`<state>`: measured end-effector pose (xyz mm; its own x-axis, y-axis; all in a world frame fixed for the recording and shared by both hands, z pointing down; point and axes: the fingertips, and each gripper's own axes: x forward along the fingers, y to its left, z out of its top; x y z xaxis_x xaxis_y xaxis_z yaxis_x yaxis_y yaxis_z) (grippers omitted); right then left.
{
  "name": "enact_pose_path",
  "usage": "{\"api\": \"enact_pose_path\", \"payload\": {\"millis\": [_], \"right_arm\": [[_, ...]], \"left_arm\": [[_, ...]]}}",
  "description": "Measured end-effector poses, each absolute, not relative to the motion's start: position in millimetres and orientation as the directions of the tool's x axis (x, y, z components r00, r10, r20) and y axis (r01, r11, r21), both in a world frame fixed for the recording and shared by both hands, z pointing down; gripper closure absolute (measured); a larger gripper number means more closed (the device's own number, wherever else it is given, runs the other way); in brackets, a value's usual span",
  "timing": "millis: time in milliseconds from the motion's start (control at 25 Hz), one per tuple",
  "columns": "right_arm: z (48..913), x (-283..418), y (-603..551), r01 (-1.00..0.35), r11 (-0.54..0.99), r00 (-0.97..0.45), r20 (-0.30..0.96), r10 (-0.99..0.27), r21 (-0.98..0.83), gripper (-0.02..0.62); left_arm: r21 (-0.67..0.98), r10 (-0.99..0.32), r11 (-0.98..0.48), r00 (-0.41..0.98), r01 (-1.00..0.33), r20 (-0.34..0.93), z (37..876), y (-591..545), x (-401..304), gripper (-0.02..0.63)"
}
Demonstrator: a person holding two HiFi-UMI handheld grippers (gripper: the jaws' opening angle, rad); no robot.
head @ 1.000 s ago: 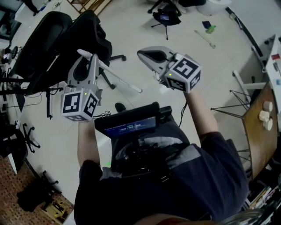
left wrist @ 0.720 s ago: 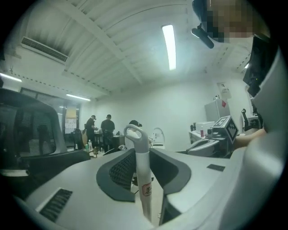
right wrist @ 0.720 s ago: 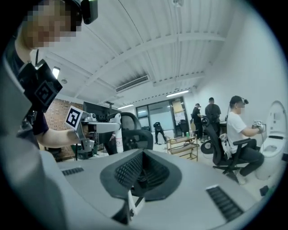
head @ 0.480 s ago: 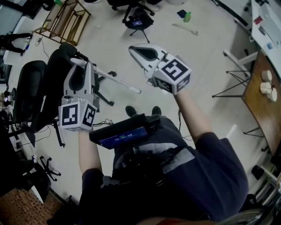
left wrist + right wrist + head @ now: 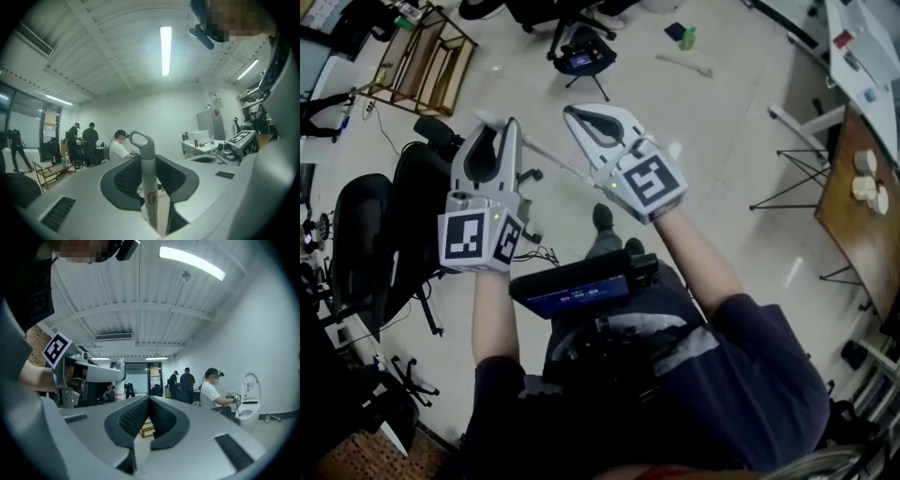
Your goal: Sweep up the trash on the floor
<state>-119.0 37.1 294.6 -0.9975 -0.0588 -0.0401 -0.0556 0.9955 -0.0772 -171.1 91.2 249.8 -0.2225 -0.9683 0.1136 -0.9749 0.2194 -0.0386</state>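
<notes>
My left gripper (image 5: 499, 131) is shut on a white broom handle (image 5: 553, 159) that slants across the floor view between the two grippers. In the left gripper view the handle (image 5: 147, 164) stands upright between the dark pads (image 5: 124, 180), its loop end on top. My right gripper (image 5: 578, 115) is shut with nothing in it; its pads (image 5: 136, 416) meet in the right gripper view, where the left gripper (image 5: 89, 373) shows at the left. Small blue and green litter (image 5: 680, 36) and a pale stick (image 5: 684, 64) lie far off on the floor.
Black office chairs (image 5: 394, 216) crowd the left side and a wooden rack (image 5: 427, 52) stands beyond them. A black stool (image 5: 581, 54) sits ahead. A brown table (image 5: 853, 216) with white cups is at the right. Several people (image 5: 213, 390) are across the room.
Both grippers have swung round with the person's turn and now stand closer together. The left gripper still holds the handle; the chairs have slid to the left of view.
</notes>
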Motion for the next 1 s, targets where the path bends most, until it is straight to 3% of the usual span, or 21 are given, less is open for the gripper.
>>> {"api": "enact_pose_path", "payload": {"millis": [240,560,720,880,1000], "right_arm": [[332.1,-136.9,-1.5,-0.034,0.993,-0.997,0.077,-0.026,-0.109,0.562],[392.4,-189.9,27.1,0.198,0.973,-0.939,0.263,0.223,-0.118,0.369],[421.8,-210.4,51.6,0.260,0.959,-0.901,0.328,0.283,-0.113,0.353],[437.4,-235.9,52.9,0.233,0.970,-0.907,0.345,0.240,-0.061,0.353],[438.4,-247.2,61.1,0.239,0.969,-0.915,0.321,0.245,-0.057,0.391]], "left_arm": [[0.045,-0.982,0.138,-0.131,-0.989,0.139,288.5,61.5,-201.5,0.512],[0.105,-0.993,0.002,0.010,-0.994,0.119,318.4,35.6,-241.0,0.515],[0.104,-0.989,-0.041,0.056,-0.994,0.140,337.9,25.7,-243.2,0.515],[0.100,-0.987,-0.029,0.044,-0.995,0.152,340.8,24.9,-245.6,0.515],[0.100,-0.987,-0.005,0.021,-0.995,0.162,342.2,31.2,-246.9,0.515]]}}
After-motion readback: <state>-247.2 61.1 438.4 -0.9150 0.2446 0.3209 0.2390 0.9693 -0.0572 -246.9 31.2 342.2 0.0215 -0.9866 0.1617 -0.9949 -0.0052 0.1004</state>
